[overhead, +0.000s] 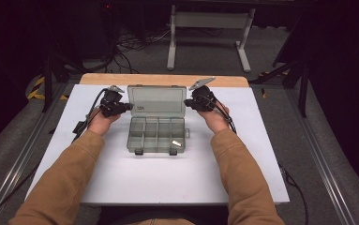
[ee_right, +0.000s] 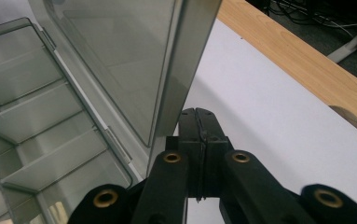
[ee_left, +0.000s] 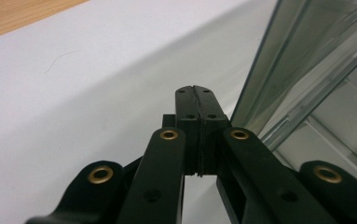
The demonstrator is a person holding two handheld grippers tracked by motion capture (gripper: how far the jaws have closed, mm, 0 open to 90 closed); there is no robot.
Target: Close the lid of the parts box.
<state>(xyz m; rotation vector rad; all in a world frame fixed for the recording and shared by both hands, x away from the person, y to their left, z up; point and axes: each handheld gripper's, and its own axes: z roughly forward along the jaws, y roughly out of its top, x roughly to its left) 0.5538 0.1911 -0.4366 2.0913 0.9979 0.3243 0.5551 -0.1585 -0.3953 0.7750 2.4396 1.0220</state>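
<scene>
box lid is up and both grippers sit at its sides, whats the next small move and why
Probably ease the lid forward and down toward the tray, if closing is the aim. The left gripper and right gripper sit at the lid's side edges with jaws pressed together, holding nothing. The lid stands raised behind the open compartments, and a small pale piece already lies in one.

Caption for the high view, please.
Two shut grippers, left gripper and right gripper, flank the raised lid of an open compartment box.

tan sleeves (overhead: 69,180); black jaws, brass rivets (ee_left: 169,135)
</scene>
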